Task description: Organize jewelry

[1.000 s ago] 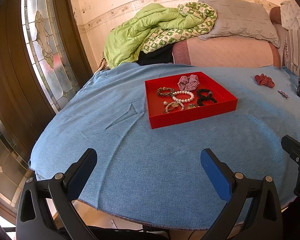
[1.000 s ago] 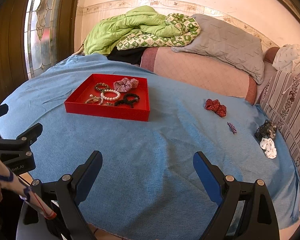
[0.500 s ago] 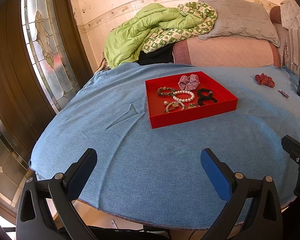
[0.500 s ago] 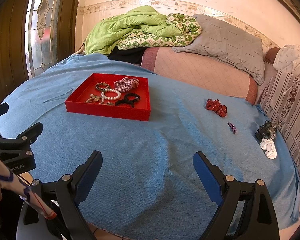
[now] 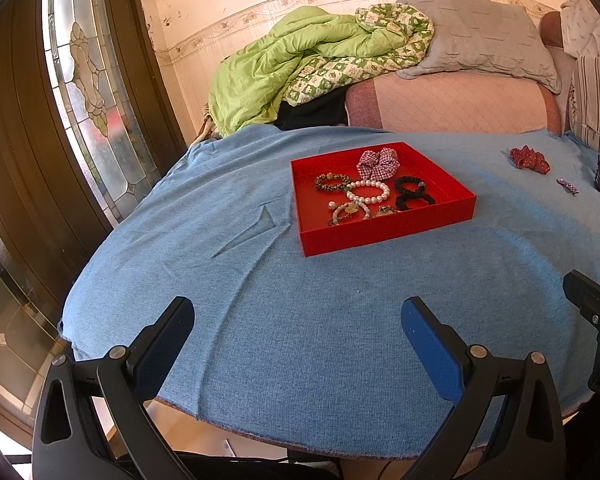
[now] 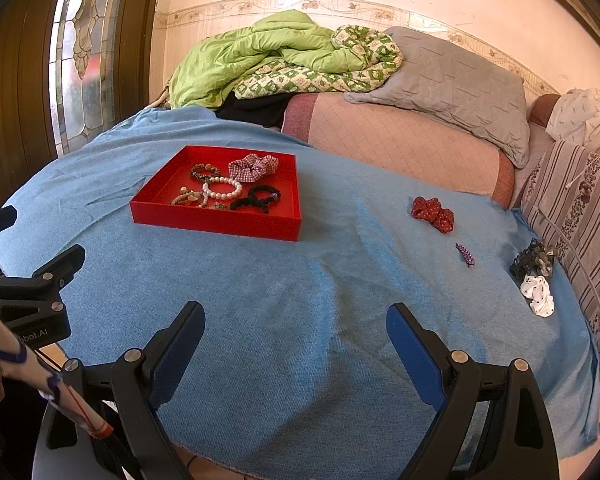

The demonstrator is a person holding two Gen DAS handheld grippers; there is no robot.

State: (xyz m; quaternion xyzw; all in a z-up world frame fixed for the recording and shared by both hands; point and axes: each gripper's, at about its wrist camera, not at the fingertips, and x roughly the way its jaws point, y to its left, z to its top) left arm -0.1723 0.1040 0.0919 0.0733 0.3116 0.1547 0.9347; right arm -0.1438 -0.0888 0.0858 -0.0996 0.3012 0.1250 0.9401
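A red tray (image 5: 384, 235) (image 6: 216, 222) sits on the blue cloth and holds a plaid scrunchie (image 5: 379, 163), a pearl bracelet (image 5: 368, 192), black hair ties (image 5: 413, 194) and beaded bracelets (image 5: 332, 181). On the cloth to the right lie a red scrunchie (image 6: 433, 213), a small purple clip (image 6: 465, 254), a dark claw clip (image 6: 533, 260) and a white scrunchie (image 6: 538, 295). My left gripper (image 5: 298, 334) is open and empty near the table's front edge. My right gripper (image 6: 296, 338) is open and empty, also at the front edge.
The round table's blue cloth (image 5: 300, 320) has a crease left of the tray. Behind it stands a sofa (image 6: 400, 140) with a green quilt (image 6: 268, 56) and grey pillow (image 6: 452, 84). A glass-panelled door (image 5: 88, 80) is at the left.
Both views have crept very slightly; the tray and the loose items have not moved. Both grippers stay open.
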